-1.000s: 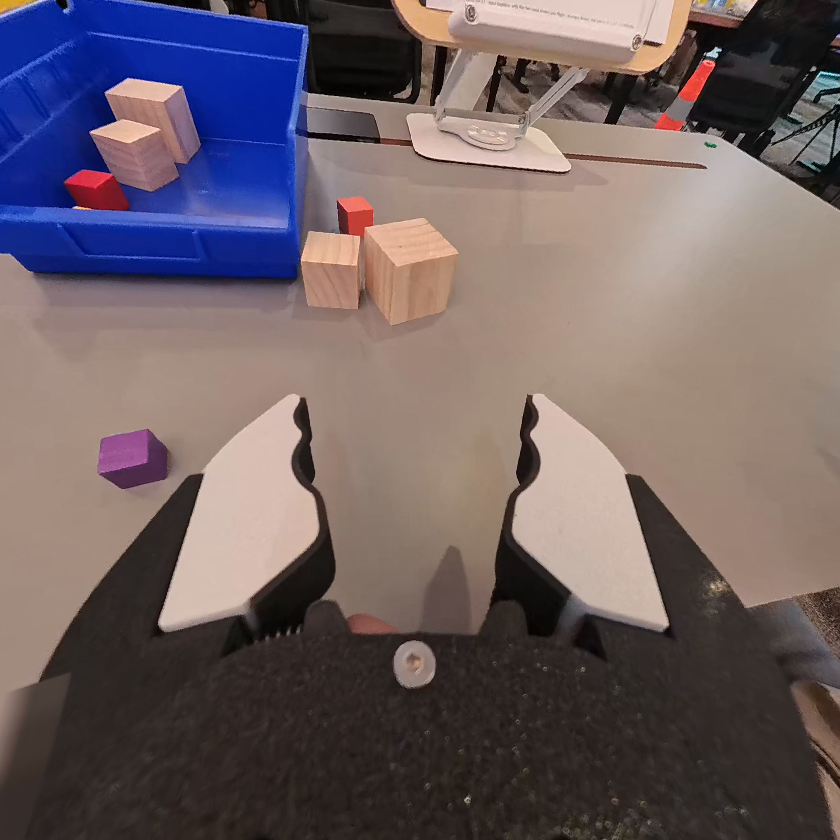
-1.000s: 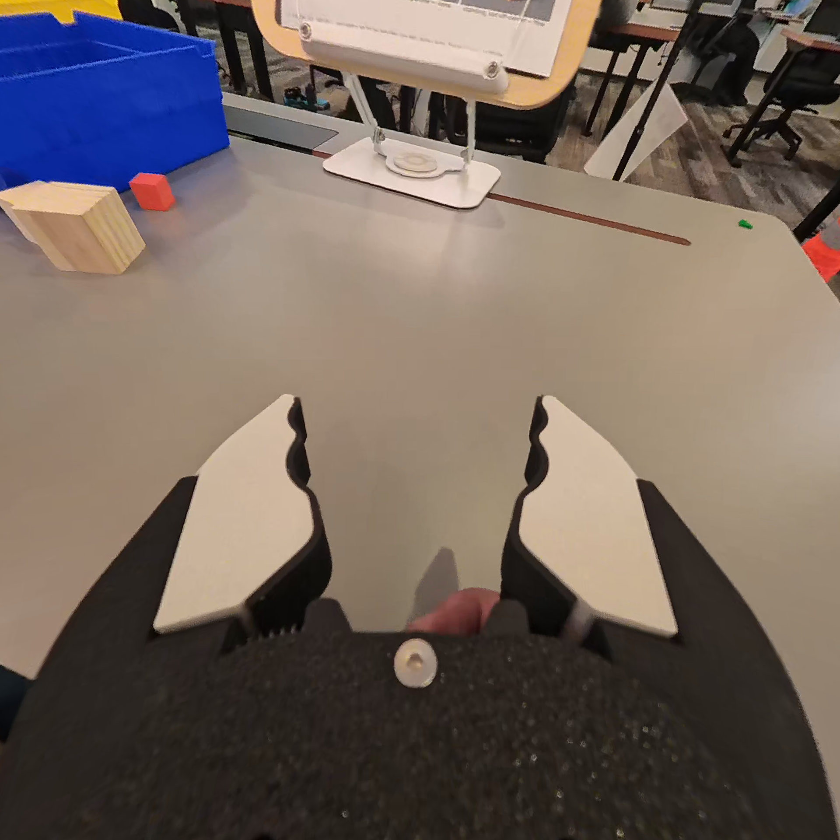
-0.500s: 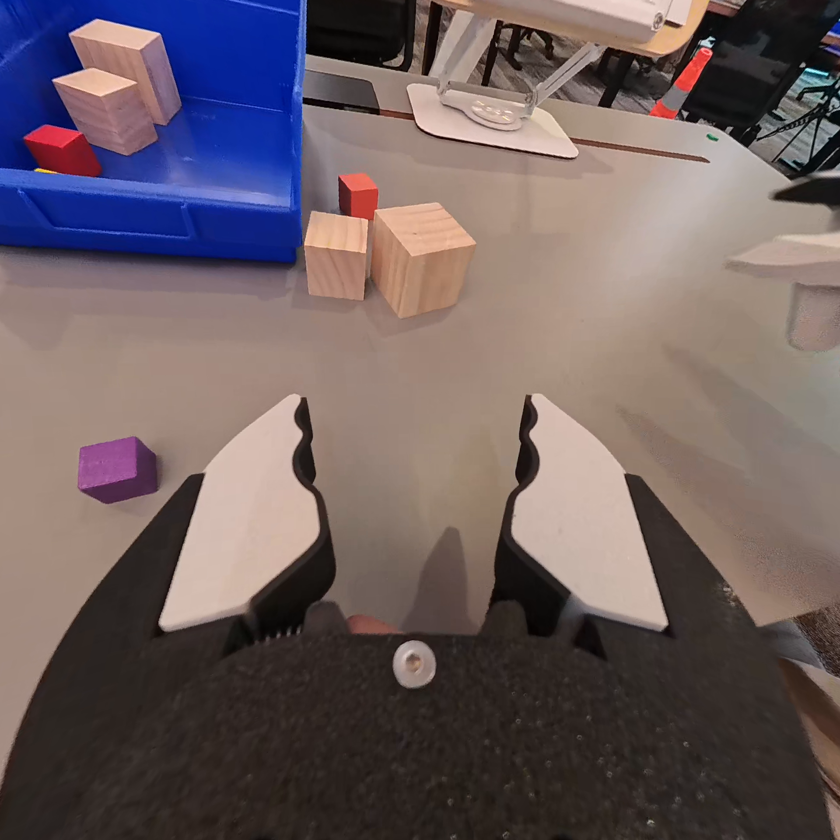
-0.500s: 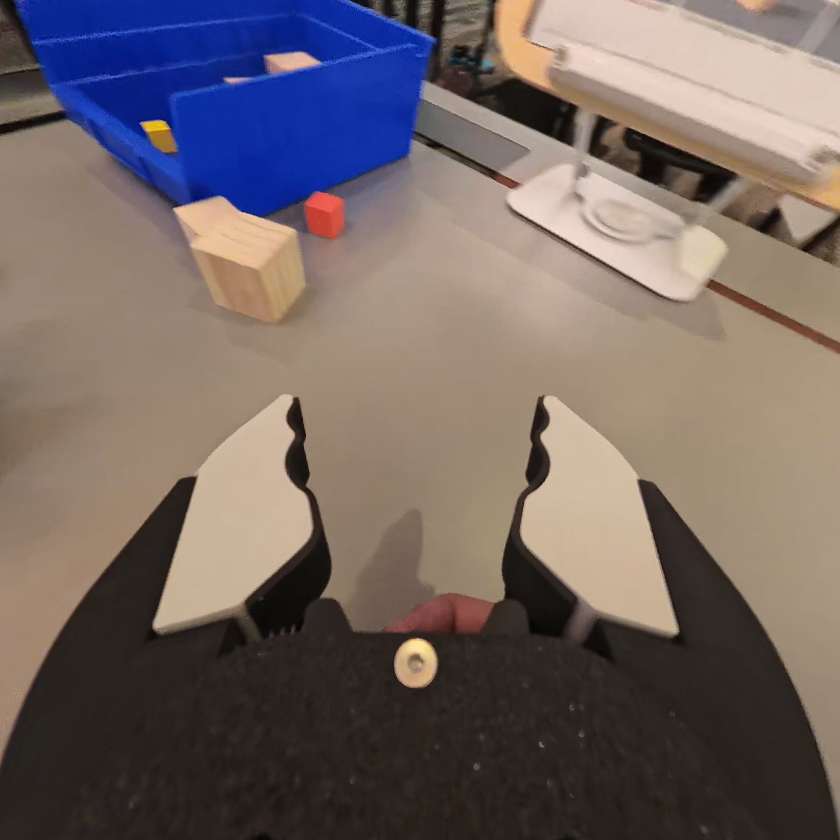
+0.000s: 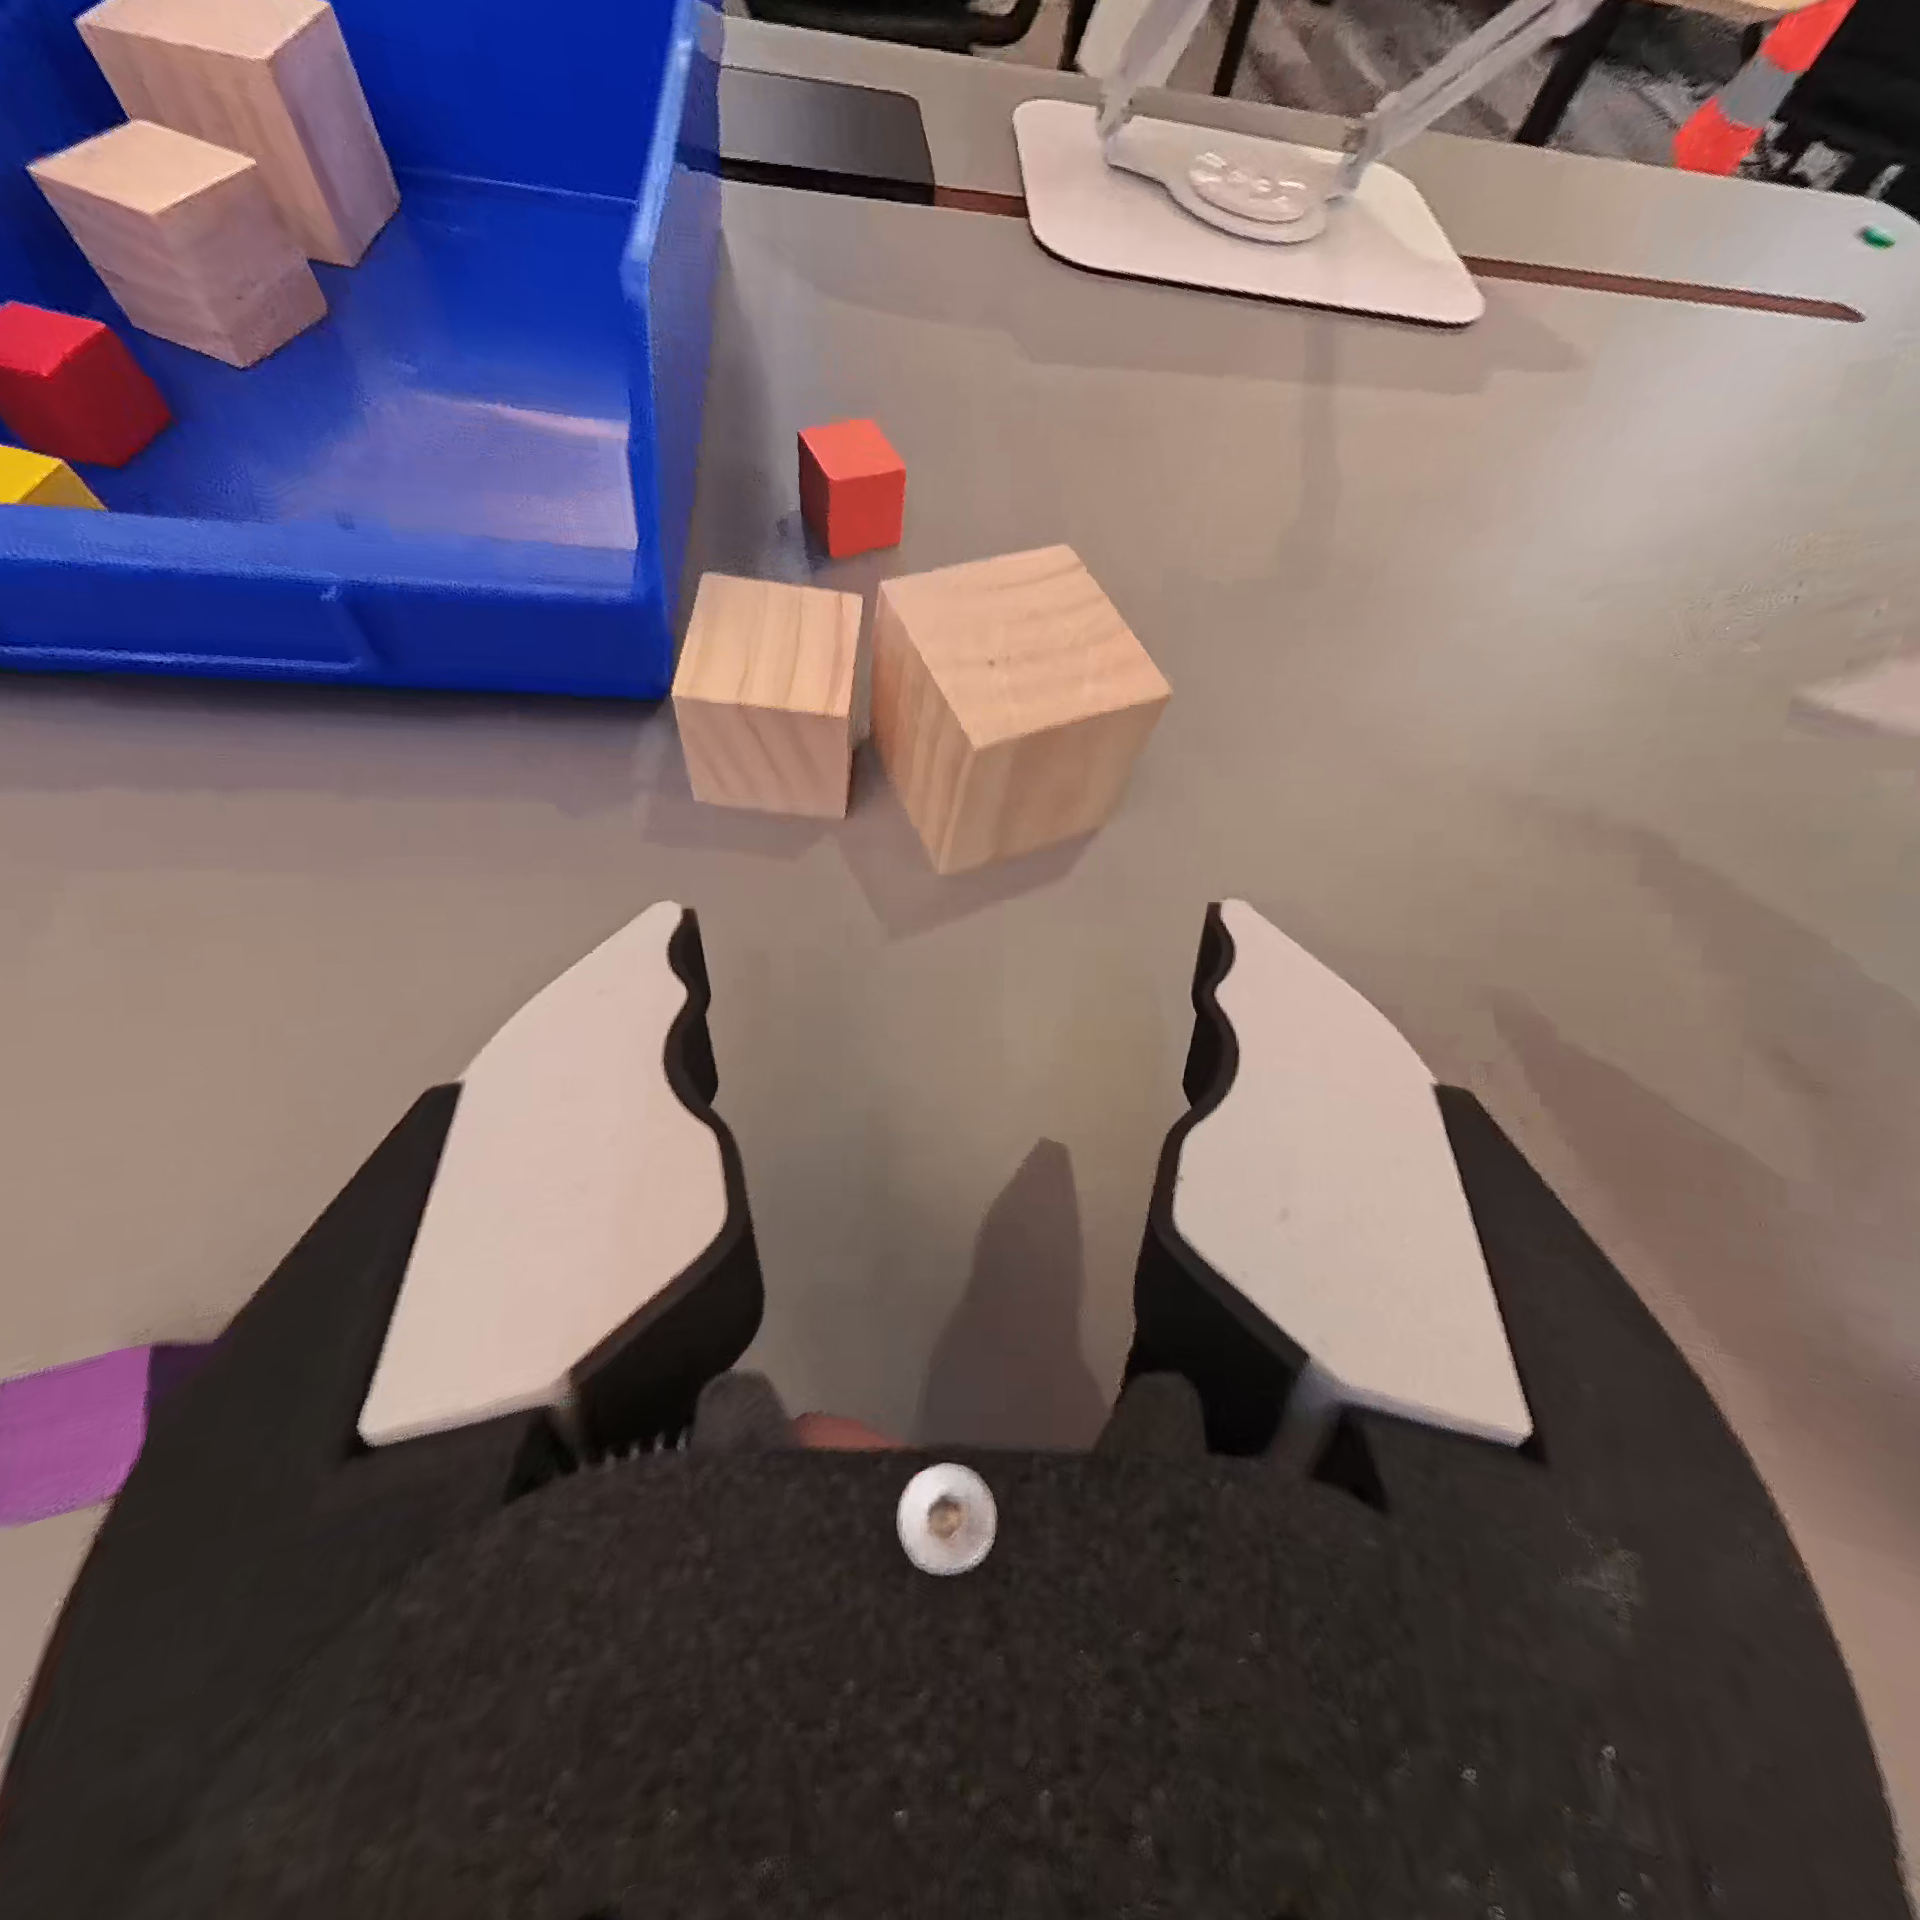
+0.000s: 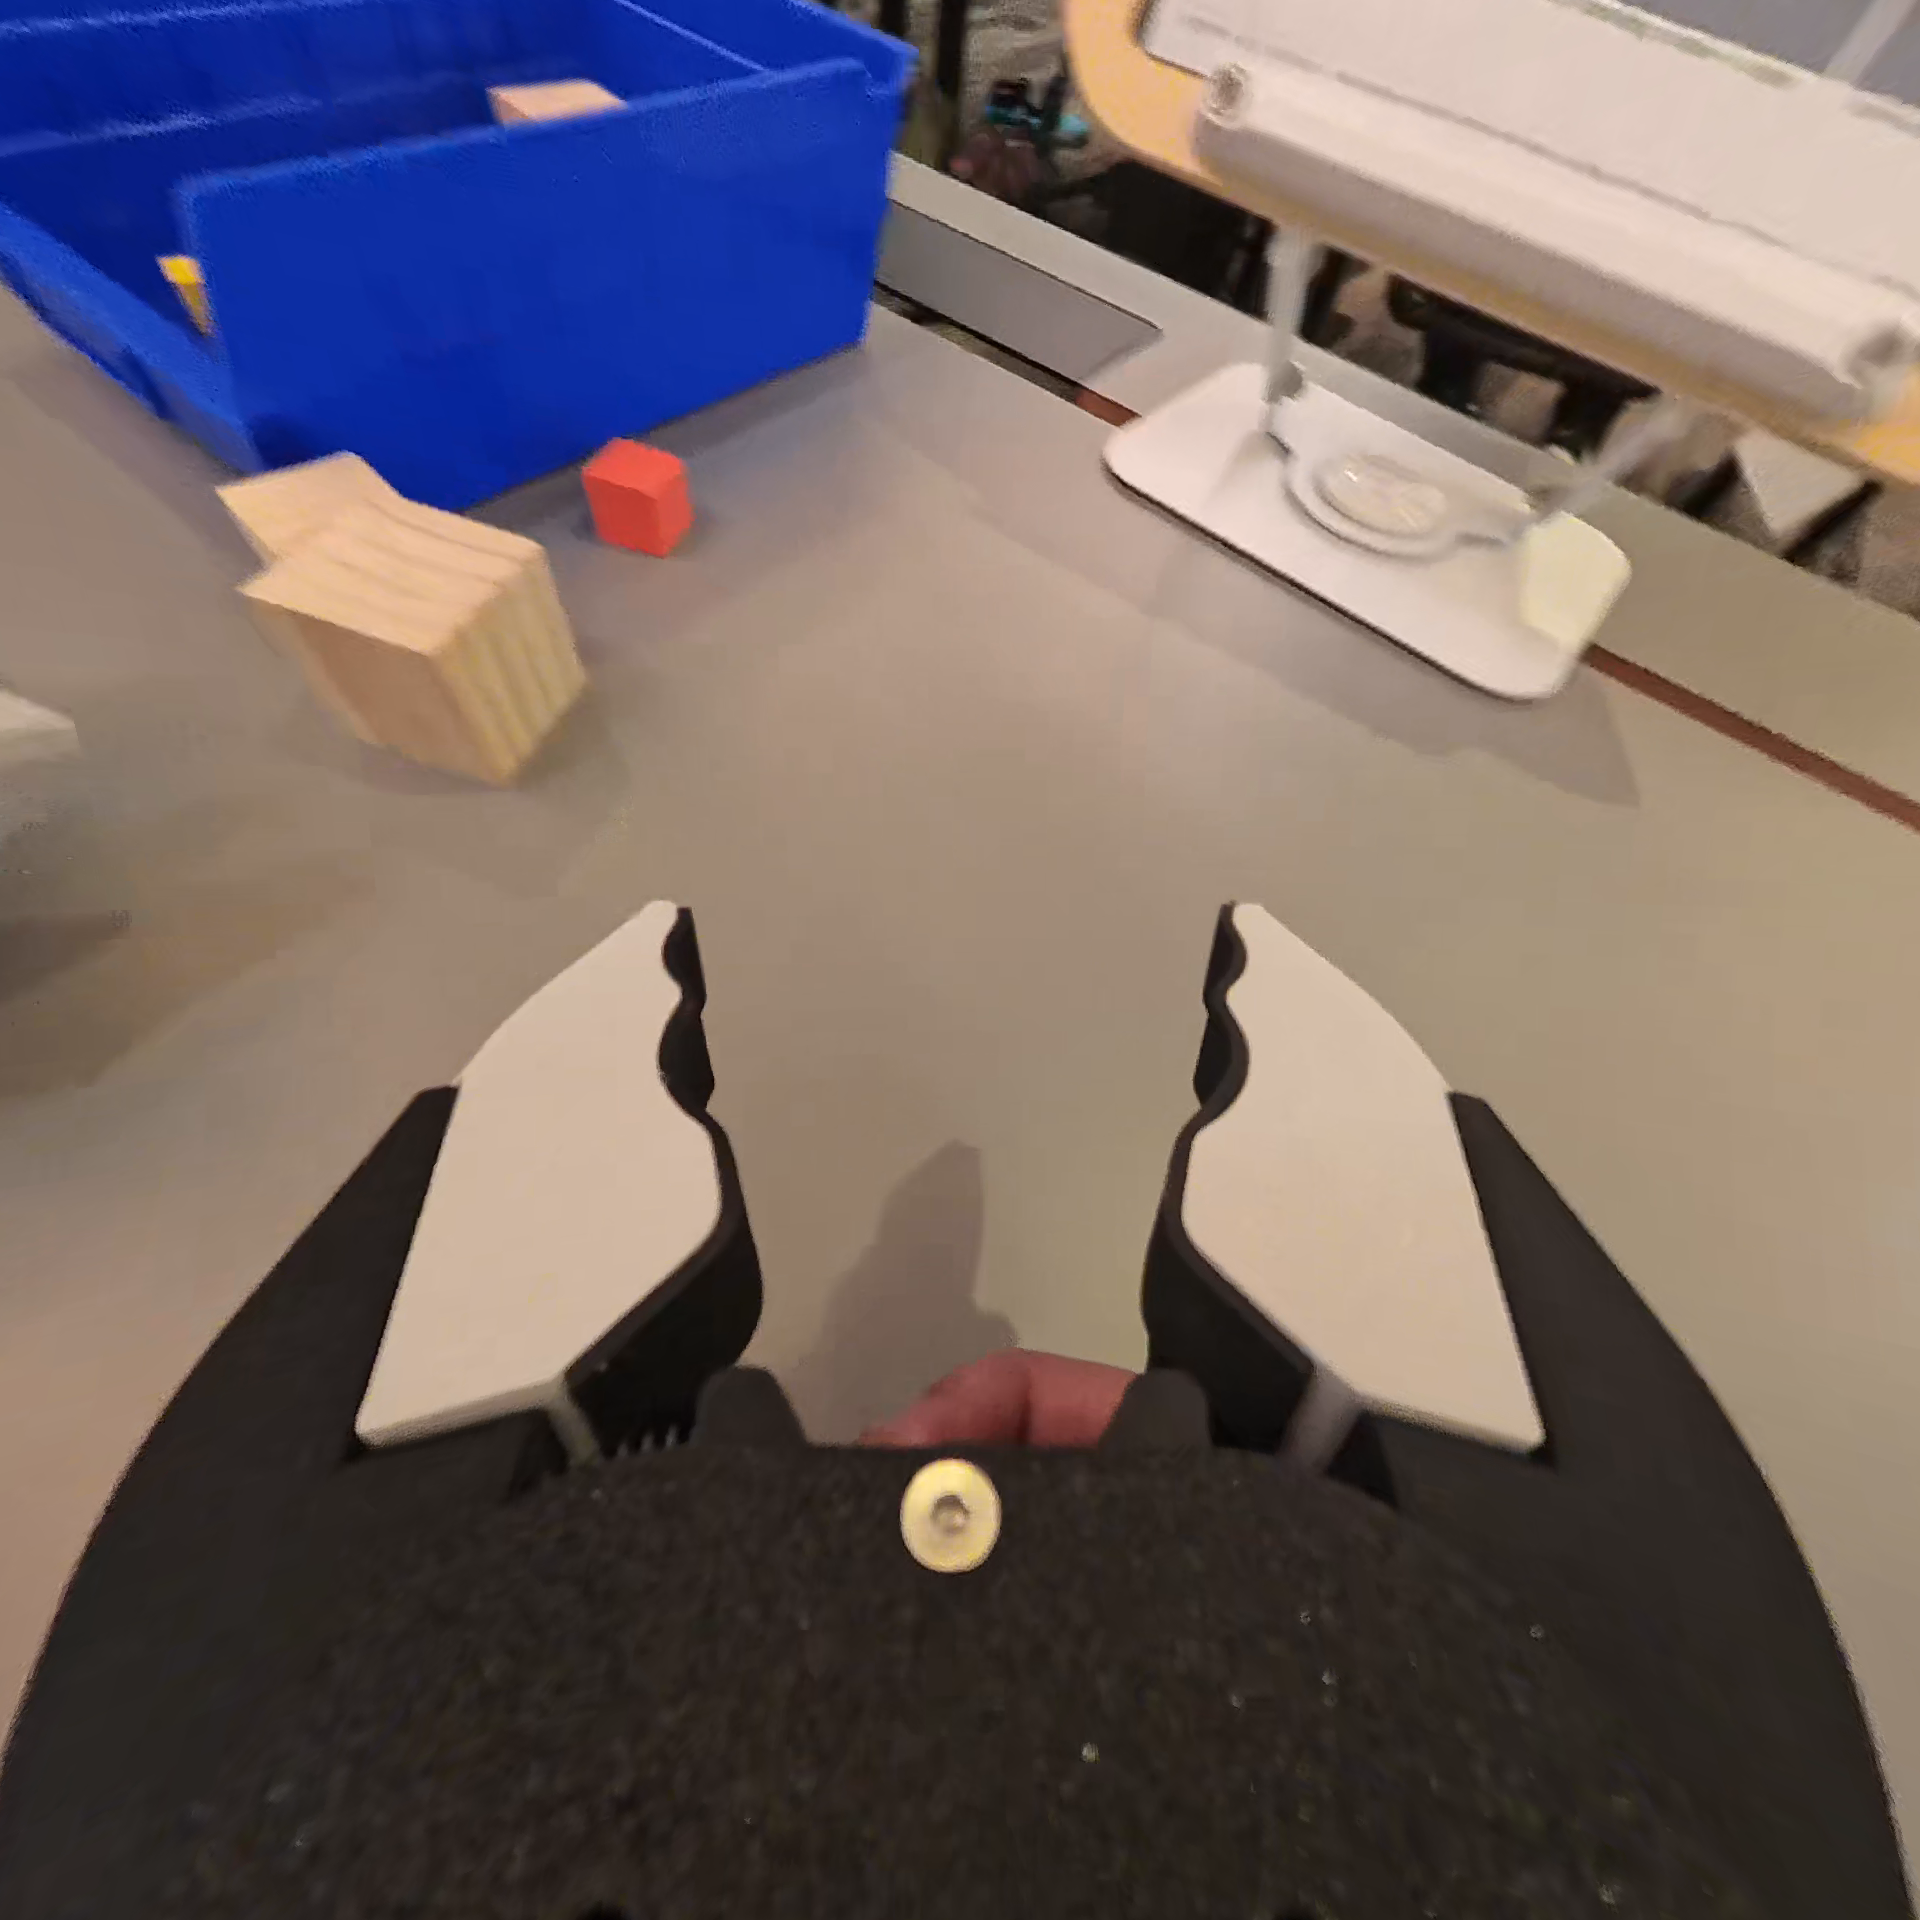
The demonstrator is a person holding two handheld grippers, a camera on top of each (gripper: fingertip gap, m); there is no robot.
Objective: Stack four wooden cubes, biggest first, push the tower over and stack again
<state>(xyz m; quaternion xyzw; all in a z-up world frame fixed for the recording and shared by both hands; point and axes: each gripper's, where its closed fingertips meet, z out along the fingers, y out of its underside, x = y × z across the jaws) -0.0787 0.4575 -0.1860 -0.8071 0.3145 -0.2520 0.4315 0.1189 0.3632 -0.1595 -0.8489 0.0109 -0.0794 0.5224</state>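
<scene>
A large plain wooden cube point(image 5: 1013, 707) lies on the grey table, touching a smaller plain cube point(image 5: 767, 694) to its left. A small red cube point(image 5: 852, 486) sits just behind them. A purple cube point(image 5: 68, 1432) lies at the lower left, partly hidden by my left gripper. My left gripper point(image 5: 948, 920) is open and empty, a short way in front of the large cube. In the right wrist view the large cube point(image 6: 416, 639), the smaller cube point(image 6: 296, 499) behind it and the red cube point(image 6: 636, 497) lie far left. My right gripper point(image 6: 951, 920) is open and empty over bare table.
A blue bin point(image 5: 343, 623) at the left holds two plain wooden blocks point(image 5: 177, 239), a red cube point(image 5: 73, 379) and a yellow one point(image 5: 42, 483). It also shows in the right wrist view point(image 6: 520, 281). A white stand base point(image 5: 1247, 223) carries a board point(image 6: 1558, 208) at the table's far edge.
My left gripper has moved forward toward the wooden cubes, so the purple cube slid to the lower left. My right gripper has swung left and closer to the cubes. Both stay open.
</scene>
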